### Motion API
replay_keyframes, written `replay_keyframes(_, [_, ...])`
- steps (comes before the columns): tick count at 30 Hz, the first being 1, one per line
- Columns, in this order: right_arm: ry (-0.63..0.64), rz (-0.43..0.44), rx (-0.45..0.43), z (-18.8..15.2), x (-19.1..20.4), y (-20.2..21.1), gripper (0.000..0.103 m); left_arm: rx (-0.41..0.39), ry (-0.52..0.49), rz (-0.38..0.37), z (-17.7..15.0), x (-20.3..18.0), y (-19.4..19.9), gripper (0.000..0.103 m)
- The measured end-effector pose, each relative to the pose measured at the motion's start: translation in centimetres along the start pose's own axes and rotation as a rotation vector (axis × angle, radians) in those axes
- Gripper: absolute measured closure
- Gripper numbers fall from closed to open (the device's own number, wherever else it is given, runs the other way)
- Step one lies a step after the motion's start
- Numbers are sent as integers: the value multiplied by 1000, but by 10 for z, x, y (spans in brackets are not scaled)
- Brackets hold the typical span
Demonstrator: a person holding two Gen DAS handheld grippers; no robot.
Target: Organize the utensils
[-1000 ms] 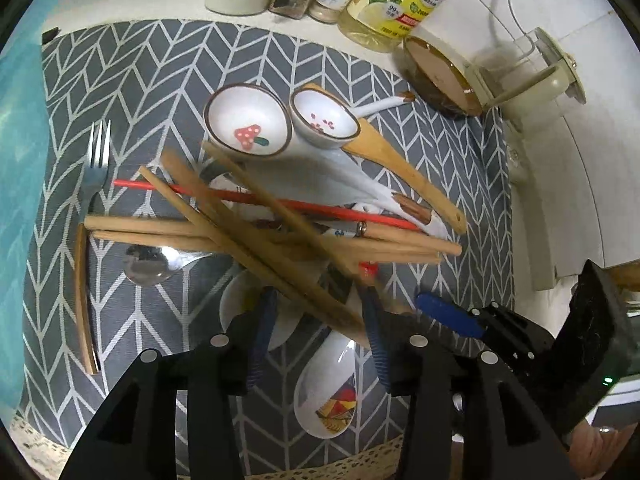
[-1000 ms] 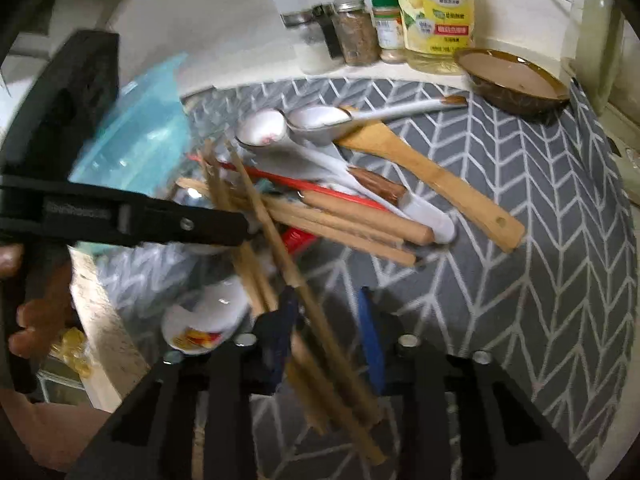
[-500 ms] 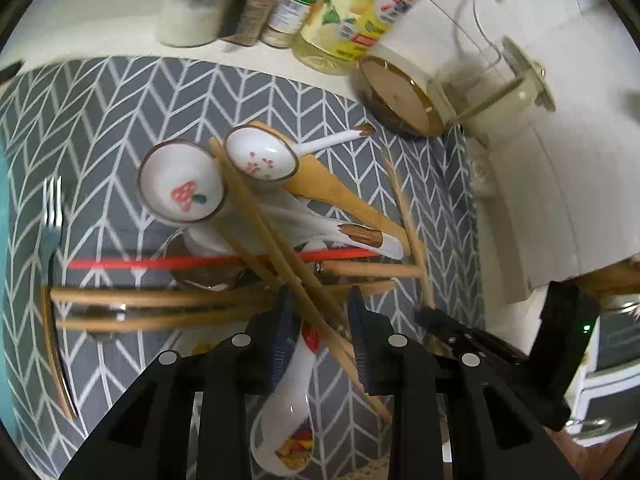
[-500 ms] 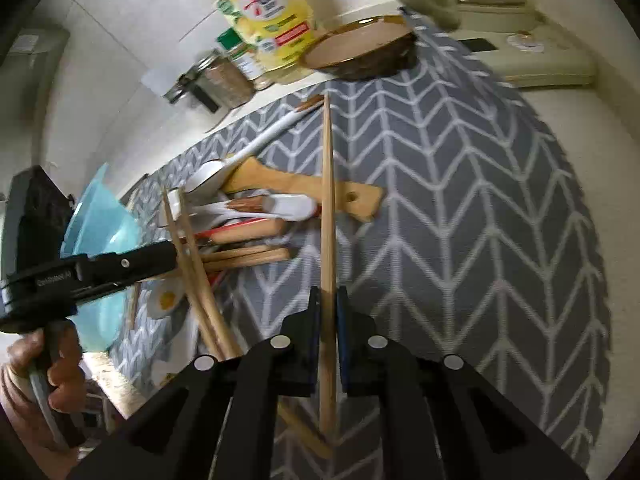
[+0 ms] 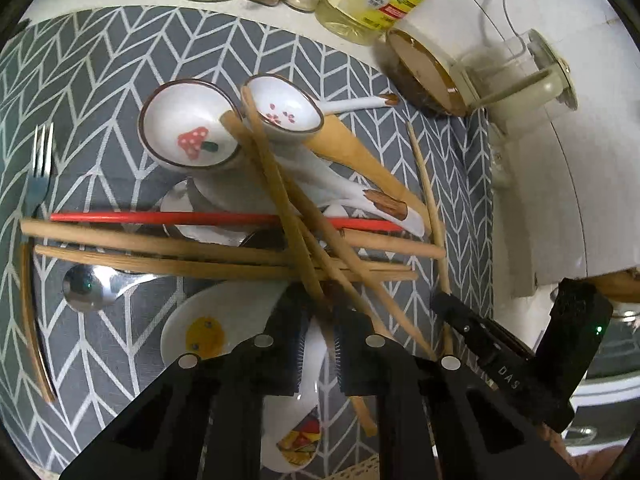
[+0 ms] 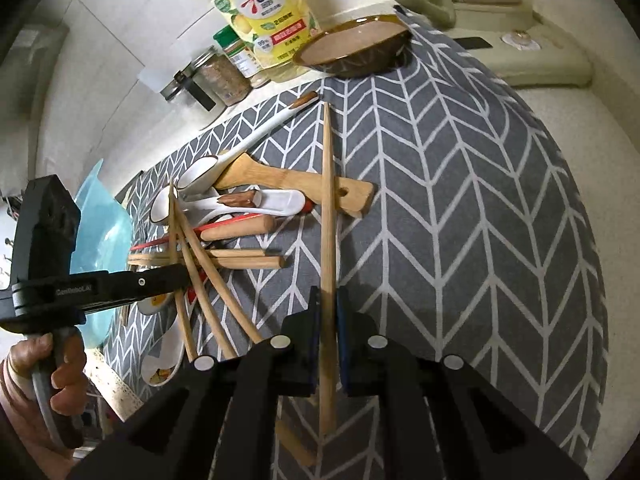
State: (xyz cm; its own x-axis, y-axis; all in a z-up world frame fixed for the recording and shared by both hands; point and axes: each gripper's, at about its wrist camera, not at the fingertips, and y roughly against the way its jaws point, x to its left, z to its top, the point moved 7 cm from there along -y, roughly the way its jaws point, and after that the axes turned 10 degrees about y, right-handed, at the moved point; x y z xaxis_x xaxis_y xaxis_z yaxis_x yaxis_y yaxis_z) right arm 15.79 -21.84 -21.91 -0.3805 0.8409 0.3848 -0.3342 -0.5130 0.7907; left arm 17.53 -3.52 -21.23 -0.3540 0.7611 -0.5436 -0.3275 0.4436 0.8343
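A pile of utensils lies on the grey chevron mat [image 5: 100, 60]: wooden chopsticks [image 5: 160, 246], a red chopstick [image 5: 160, 217], white ceramic spoons [image 5: 188, 132], a wooden spatula [image 5: 352, 156], a metal spoon [image 5: 86, 286] and a fork [image 5: 40, 168]. My left gripper [image 5: 320, 312] is shut on one wooden chopstick [image 5: 276, 188] that slants up over the pile. My right gripper [image 6: 326, 312] is shut on another wooden chopstick [image 6: 327, 200], held apart from the pile and pointing toward the back; it also shows in the left wrist view [image 5: 426, 192].
Spice jars [image 6: 220, 76], an oil bottle [image 6: 268, 12] and a brown bowl [image 6: 356, 46] stand at the back of the mat. A beige appliance [image 6: 500, 20] sits at the back right. A blue bowl [image 6: 102, 236] is left of the pile.
My right gripper closed on a chopstick and carried it right, out of the pile. My left gripper closed on a chopstick in the pile.
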Motion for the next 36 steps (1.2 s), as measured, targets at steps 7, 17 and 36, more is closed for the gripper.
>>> replay_keyframes(7, [-190,177,-24,12,2,15,95,-56,-51,-27,-3,-10,47,95])
replay_keyframes(17, [-65,296,-116,72,126,69,95,-203,-60,-108,0,6,193,95])
replay_keyframes(36, [8,210,199,34,366,-89,95,-57,-123,185,59,241,218,95])
